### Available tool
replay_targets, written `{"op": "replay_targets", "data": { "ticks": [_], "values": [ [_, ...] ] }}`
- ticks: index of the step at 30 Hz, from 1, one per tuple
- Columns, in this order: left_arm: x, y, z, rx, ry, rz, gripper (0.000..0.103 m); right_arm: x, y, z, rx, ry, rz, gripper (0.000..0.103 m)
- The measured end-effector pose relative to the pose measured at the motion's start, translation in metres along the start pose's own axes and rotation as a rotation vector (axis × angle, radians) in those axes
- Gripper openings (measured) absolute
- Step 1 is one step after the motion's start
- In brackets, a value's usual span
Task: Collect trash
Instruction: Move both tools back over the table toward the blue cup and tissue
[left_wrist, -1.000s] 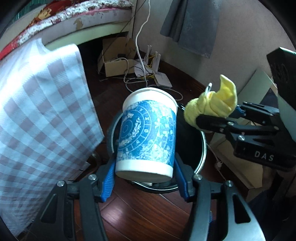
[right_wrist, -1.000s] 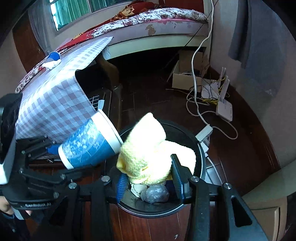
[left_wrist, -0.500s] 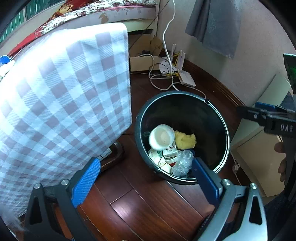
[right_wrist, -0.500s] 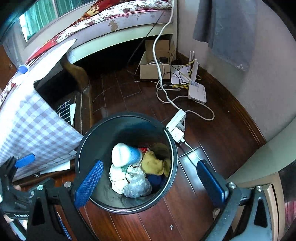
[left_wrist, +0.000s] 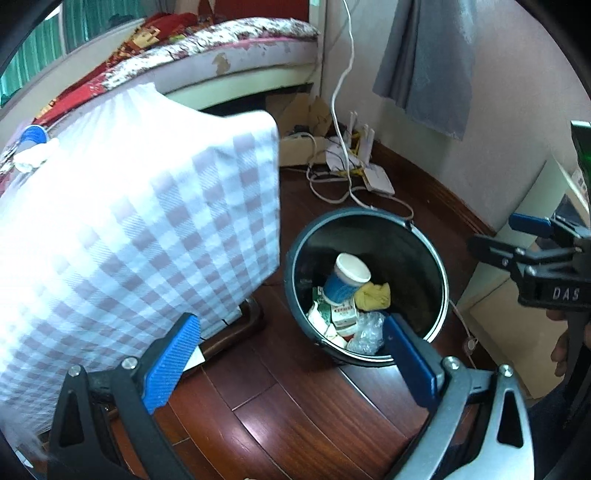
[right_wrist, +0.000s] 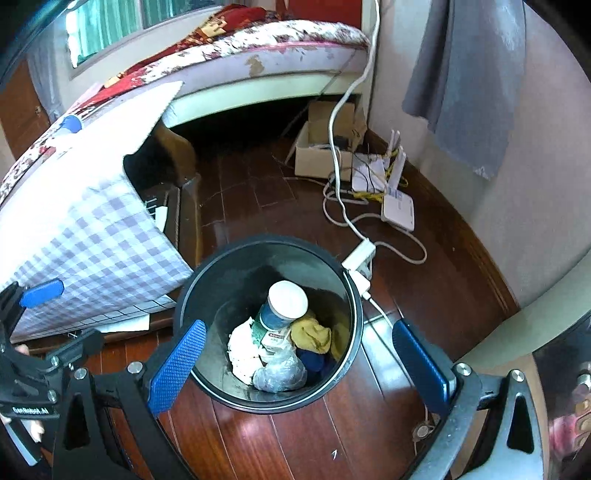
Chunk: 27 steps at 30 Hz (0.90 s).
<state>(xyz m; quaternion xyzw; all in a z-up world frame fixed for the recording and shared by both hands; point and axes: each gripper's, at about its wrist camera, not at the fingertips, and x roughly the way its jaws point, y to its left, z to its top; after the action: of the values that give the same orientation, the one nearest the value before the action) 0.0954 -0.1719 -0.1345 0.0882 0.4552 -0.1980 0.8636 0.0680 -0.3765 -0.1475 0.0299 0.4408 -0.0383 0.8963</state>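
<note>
A black round bin (left_wrist: 295, 291) (right_wrist: 351, 347) stands on the dark wood floor. Inside it the blue-and-white paper cup (left_wrist: 345, 280) (right_wrist: 282, 308) lies tilted on other rubbish, with the yellow cloth (left_wrist: 373, 295) (right_wrist: 310, 334) right beside it. A crumpled clear plastic bag (right_wrist: 279, 373) and white paper scraps lie under them. My left gripper (left_wrist: 291, 354) hangs open above the bin's near rim, nothing between its blue pads. Over the bin my right gripper (right_wrist: 299, 365) is open and empty too; it also shows at the right edge of the left wrist view (left_wrist: 517, 236).
A checked cloth (left_wrist: 129, 236) (right_wrist: 92, 236) drapes over furniture left of the bin. Behind the bin lie white cables (right_wrist: 340, 192), a router (right_wrist: 397, 210), a power strip (right_wrist: 360, 258) and a cardboard box (right_wrist: 325, 147). A bed (right_wrist: 258, 55) runs along the back; a wall stands right.
Both grippers opened and let go: the cup and the yellow cloth dropped into the bin. Both grippers then rose and drew back from it.
</note>
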Motion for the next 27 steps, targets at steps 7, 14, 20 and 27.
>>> {"op": "replay_targets", "data": {
  "ticks": [7,14,20,27],
  "values": [
    [-0.025,0.018,-0.003,-0.024,-0.034,0.041,0.1,-0.026,0.025,0.006,-0.065,-0.043,0.007,0.102],
    [-0.048,0.046,-0.006,-0.088,-0.073,0.084,0.1,-0.042,0.059,0.019,-0.125,-0.093,0.043,0.102],
    [-0.06,0.068,-0.01,-0.141,-0.098,0.117,0.1,-0.048,0.089,0.031,-0.164,-0.131,0.079,0.102],
    [-0.074,0.096,-0.018,-0.198,-0.13,0.163,0.1,-0.049,0.126,0.043,-0.212,-0.164,0.133,0.102]
  ]
}}
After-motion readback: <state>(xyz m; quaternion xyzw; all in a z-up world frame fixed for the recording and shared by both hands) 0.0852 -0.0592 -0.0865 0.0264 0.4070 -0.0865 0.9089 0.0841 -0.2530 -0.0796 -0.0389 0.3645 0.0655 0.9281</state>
